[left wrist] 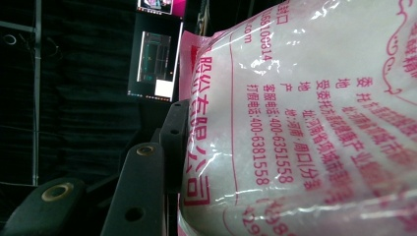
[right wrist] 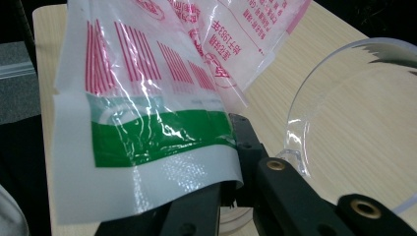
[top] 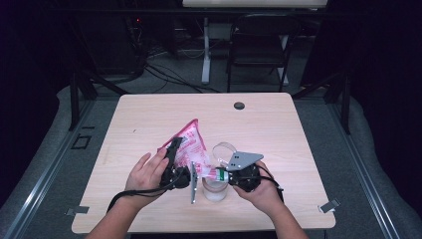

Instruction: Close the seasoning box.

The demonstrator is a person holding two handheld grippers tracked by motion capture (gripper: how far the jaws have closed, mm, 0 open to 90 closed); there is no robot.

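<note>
A plastic bag (top: 191, 144) printed in pink, full of white grains, hangs tilted above the table (top: 149, 114). My left gripper (top: 175, 148) is shut on its upper left side; in the left gripper view the bag (left wrist: 305, 123) presses against one black jaw of that gripper (left wrist: 183, 125), and the other jaw is hidden. My right gripper (top: 222, 174) is shut on the bag's lower corner, where a green band (right wrist: 162, 132) sits between the jaws (right wrist: 228, 150). Under that corner stands a clear jar (top: 215, 190) with white contents and its hinged lid (top: 225, 148) (right wrist: 305, 123) open.
A small black round cap (top: 239, 105) lies near the table's far edge. Behind the table stand a folding chair (top: 259, 40) and a white desk leg (top: 205, 50). Bare wood lies at the far half and both sides.
</note>
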